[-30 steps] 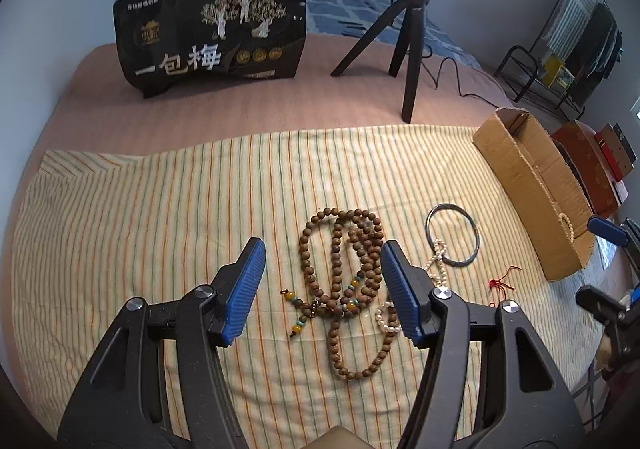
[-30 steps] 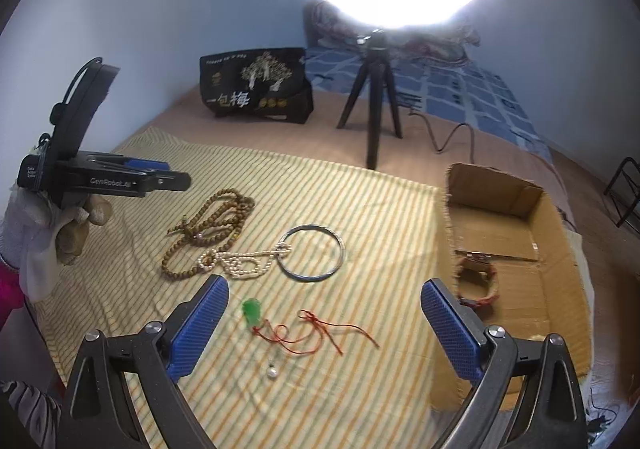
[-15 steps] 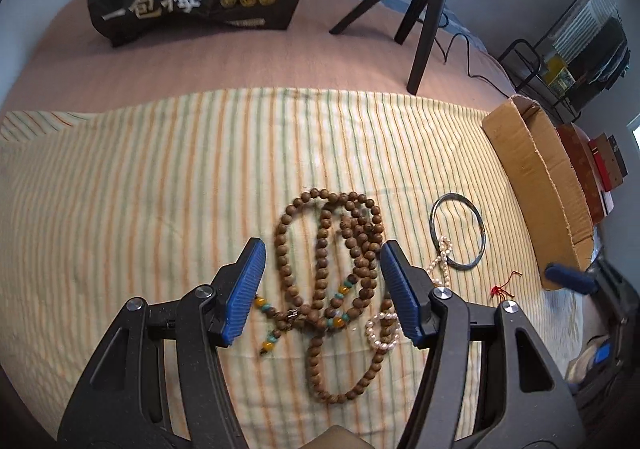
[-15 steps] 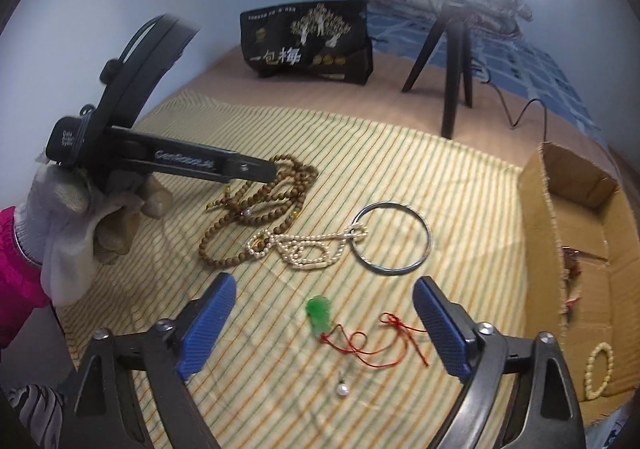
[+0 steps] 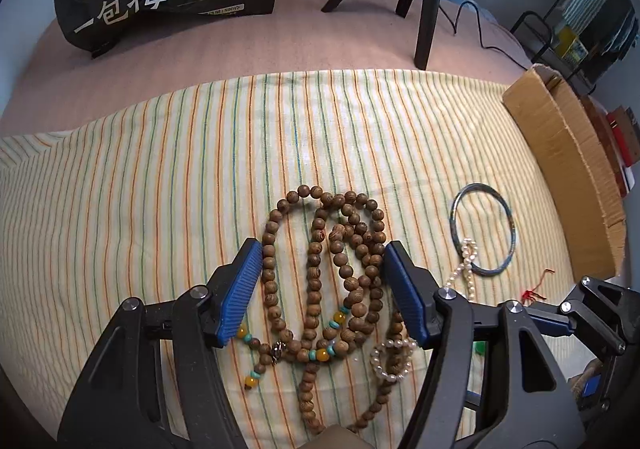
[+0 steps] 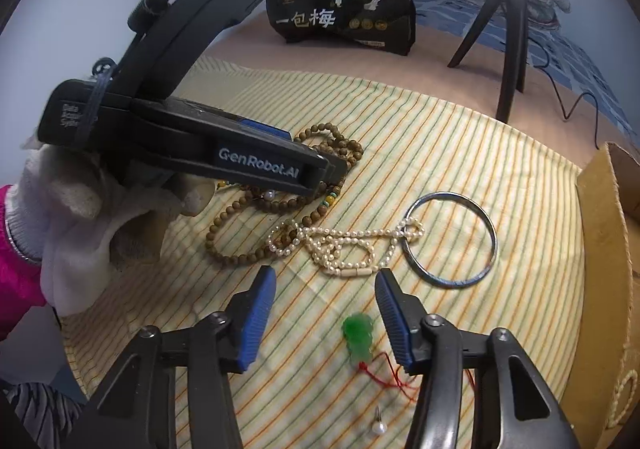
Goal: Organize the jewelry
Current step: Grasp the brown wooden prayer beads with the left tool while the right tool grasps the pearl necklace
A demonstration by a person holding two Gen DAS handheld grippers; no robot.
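Two grippers hover low: the left gripper [image 5: 322,289], jaws parting, straddles the wooden bead necklace [image 5: 340,269] at frame centre without clamping; the right gripper [image 6: 325,319], jaws narrowing, brackets the green pendant [image 6: 359,339], ungripped.

Matt woven cotton on the striped cloth [image 5: 160,185], a bit wrinkly. Grainy wooden beads [image 5: 340,261] sitting on it, next to glossy pearls [image 6: 344,245] and a shiny smooth metal bangle [image 6: 452,239]. Rough brown cardboard box [image 5: 560,169] off the cloth's edge. Ribbed blue rubbery claw pads [image 6: 256,325].

Left tool [image 5: 322,281] opening, right tool [image 6: 326,309] closing
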